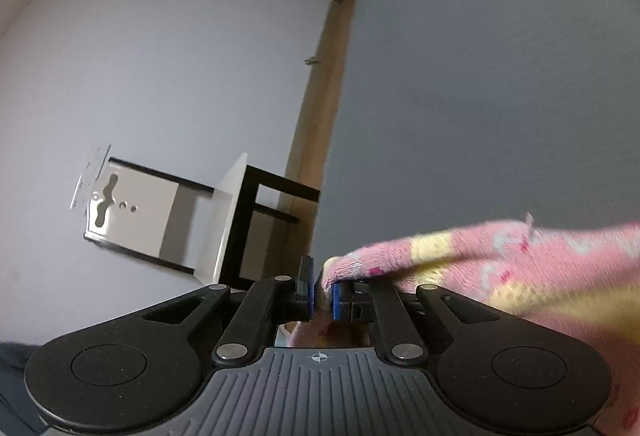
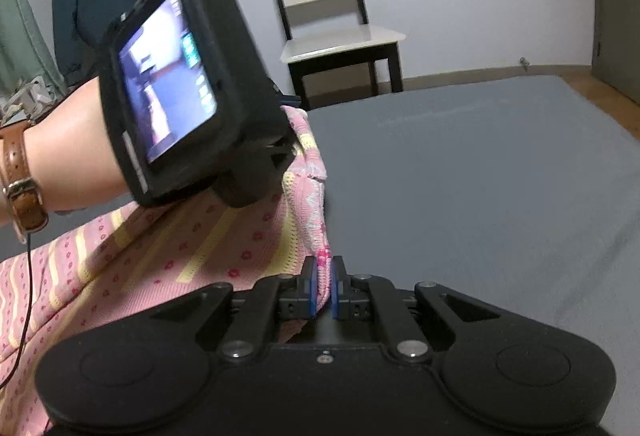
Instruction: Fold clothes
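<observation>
So right now both hand-held grippers are pinching the same pink knit garment [image 2: 168, 248], the one with yellow stripes and little red dots. The left hand-held gripper [image 1: 322, 292] is clamping a corner or edge of it between its blue pads, and the right hand-held gripper [image 2: 324, 286] is nipping another bit of the edge, jaws nearly together with the fabric squeezed in the gap. The garment is hanging partly lifted between the two and trailing down onto the grey bed [image 2: 480, 176] on the left side of the right wrist view. Honestly it's looking like the fold is only getting going: the cloth is bunching and draping, no neat folded stack is showing anywhere, and most of the bed is lying bare. There's a chair [image 2: 332, 16] sitting by the wall beyond the bed, well apart from the action. I'd say the edge is in hand and the actual laying over and smoothing is all still to come.
</observation>
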